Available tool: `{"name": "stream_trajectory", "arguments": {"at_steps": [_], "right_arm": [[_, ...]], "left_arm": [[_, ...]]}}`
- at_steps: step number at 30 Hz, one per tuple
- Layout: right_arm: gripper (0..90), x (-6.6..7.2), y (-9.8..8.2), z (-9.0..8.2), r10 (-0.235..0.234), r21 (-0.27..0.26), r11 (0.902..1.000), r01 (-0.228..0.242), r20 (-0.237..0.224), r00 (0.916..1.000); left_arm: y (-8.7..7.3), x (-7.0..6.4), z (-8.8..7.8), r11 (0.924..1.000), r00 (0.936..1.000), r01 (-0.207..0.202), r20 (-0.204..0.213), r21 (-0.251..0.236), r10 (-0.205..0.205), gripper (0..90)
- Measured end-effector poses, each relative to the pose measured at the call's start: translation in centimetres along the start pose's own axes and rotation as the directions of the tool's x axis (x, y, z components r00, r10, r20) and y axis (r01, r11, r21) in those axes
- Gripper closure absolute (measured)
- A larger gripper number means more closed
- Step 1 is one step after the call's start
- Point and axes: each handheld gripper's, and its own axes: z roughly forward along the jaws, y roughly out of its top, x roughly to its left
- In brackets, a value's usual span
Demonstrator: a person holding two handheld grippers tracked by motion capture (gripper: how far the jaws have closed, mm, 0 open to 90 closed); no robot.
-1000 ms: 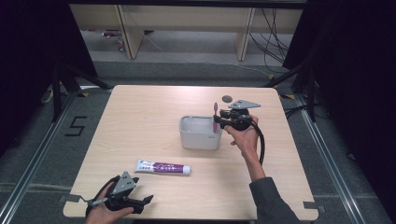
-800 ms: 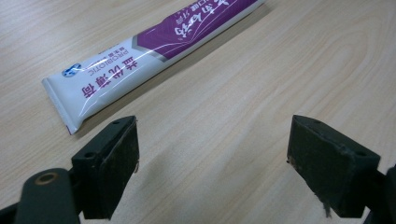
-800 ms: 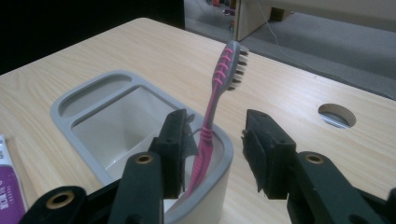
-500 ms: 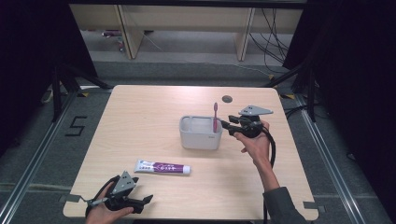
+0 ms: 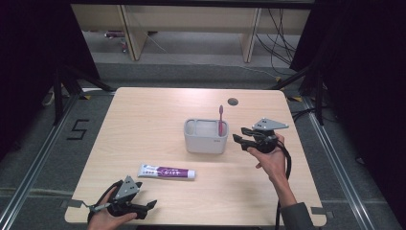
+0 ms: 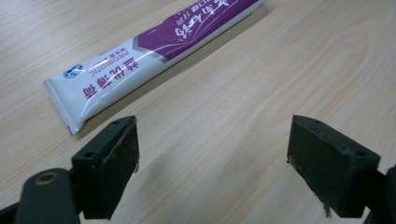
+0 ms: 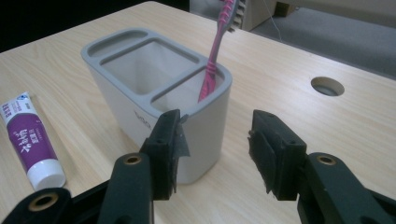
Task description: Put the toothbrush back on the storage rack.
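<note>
A pink toothbrush stands upright in the right compartment of a grey holder at mid-table. My right gripper hangs open just right of the holder, with nothing between its jaws. A white and purple toothpaste tube lies flat in front of the holder. Near the table's front left edge my left gripper is open and empty, a short way from the tube's flat end.
A round cable hole sits in the table behind the holder. Wooden furniture legs and cables lie on the floor beyond the far edge. A floor mark reading 5 is at the left.
My right gripper has let go of the toothbrush, which now stands in the holder, and has drawn back to the right and toward the person. The left gripper has stayed put.
</note>
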Motion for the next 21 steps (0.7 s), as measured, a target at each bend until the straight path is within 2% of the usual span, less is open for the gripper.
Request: {"name": "stream_trajectory", "arguments": {"at_steps": [1,2,3,4,5,6,8,9,10,11,12,13,14,16,17,18,19,21], "right_arm": [[53.3,-0.2,-0.2,-0.1,-0.014,0.011,0.9998,0.014,0.004,0.9999],[53.3,-0.1,-0.4,-0.1,-0.006,0.011,0.9999,0.006,0.012,0.9999],[53.2,0.1,-0.5,-0.2,0.023,0.027,0.9994,-0.023,0.004,0.9997],[53.2,-0.1,-0.7,-0.1,-0.005,0.023,0.9997,0.004,0.006,1.0000],[53.1,-0.1,-0.9,-0.1,-0.006,0.033,0.9994,0.005,0.004,1.0000],[52.7,0.2,-1.1,-0.2,0.029,0.044,0.9986,-0.030,0.011,0.9995],[52.0,0.1,-1.3,-0.2,-0.001,0.042,0.9991,0.000,0.014,0.9999],[51.7,0.2,-1.4,-0.2,0.015,0.051,0.9986,-0.015,0.002,0.9999],[51.3,0.0,-1.6,-0.3,-0.019,0.044,0.9989,0.018,0.011,0.9998],[51.3,0.3,-1.7,-0.4,0.014,0.054,0.9985,-0.015,0.011,0.9998],[51.3,0.4,-1.8,-0.5,0.024,0.066,0.9975,-0.024,0.007,0.9997],[51.3,0.4,-2.0,-0.6,0.022,0.067,0.9975,-0.022,0.006,0.9997],[51.3,0.2,-2.2,-0.6,-0.017,0.054,0.9984,0.016,0.017,0.9997],[51.2,0.3,-2.4,-0.6,-0.014,0.061,0.9981,0.013,0.005,0.9999],[51.2,0.6,-2.5,-0.7,0.006,0.064,0.9979,-0.006,0.012,0.9999],[51.1,0.5,-2.6,-0.7,-0.011,0.068,0.9976,0.012,-0.003,0.9999],[51.1,0.8,-2.6,-0.8,0.006,0.075,0.9972,-0.006,0.009,0.9999],[50.8,0.8,-2.7,-0.9,-0.023,0.068,0.9975,0.023,0.003,0.9997]], "left_arm": [[0.0,-0.1,0.1,0.9999,0.9999,0.010,0.000,-0.005,-0.010,16.3],[0.0,-0.1,0.0,1.0000,1.0000,0.008,-0.001,0.001,-0.008,16.3],[0.0,-0.1,0.0,1.0000,1.0000,0.010,0.000,-0.001,-0.010,16.3],[0.0,-0.1,0.0,1.0000,1.0000,0.008,-0.001,0.003,-0.008,16.3],[0.0,-0.1,-0.1,1.0000,1.0000,0.006,-0.006,0.004,-0.006,16.3],[0.0,-0.1,-0.1,1.0000,1.0000,0.003,-0.003,0.006,-0.003,16.3],[0.0,-0.1,-0.1,1.0000,1.0000,0.003,-0.002,0.005,-0.003,16.3],[0.0,-0.1,-0.1,1.0000,1.0000,0.002,-0.003,0.005,-0.002,16.3],[0.0,-0.1,-0.1,1.0000,1.0000,0.003,-0.003,0.006,-0.003,16.3],[0.0,-0.1,-0.1,1.0000,1.0000,0.003,-0.004,0.006,-0.003,16.3],[0.0,-0.1,-0.1,1.0000,1.0000,0.002,-0.004,0.007,-0.002,16.3],[0.0,-0.1,-0.1,1.0000,1.0000,0.001,-0.008,0.009,0.000,16.3],[0.1,-0.1,-0.1,0.9999,1.0000,-0.001,-0.003,0.010,0.001,16.3],[0.0,-0.1,-0.1,1.0000,1.0000,-0.004,-0.003,0.008,0.004,16.3],[0.0,-0.1,-0.1,1.0000,1.0000,-0.004,-0.003,0.008,0.004,16.3],[0.0,-0.1,-0.1,1.0000,1.0000,-0.004,-0.003,0.007,0.004,16.3],[0.1,-0.1,-0.1,1.0000,1.0000,-0.001,-0.004,0.009,0.001,16.3],[0.0,-0.1,-0.1,1.0000,1.0000,-0.004,-0.003,0.008,0.004,16.3]]}}
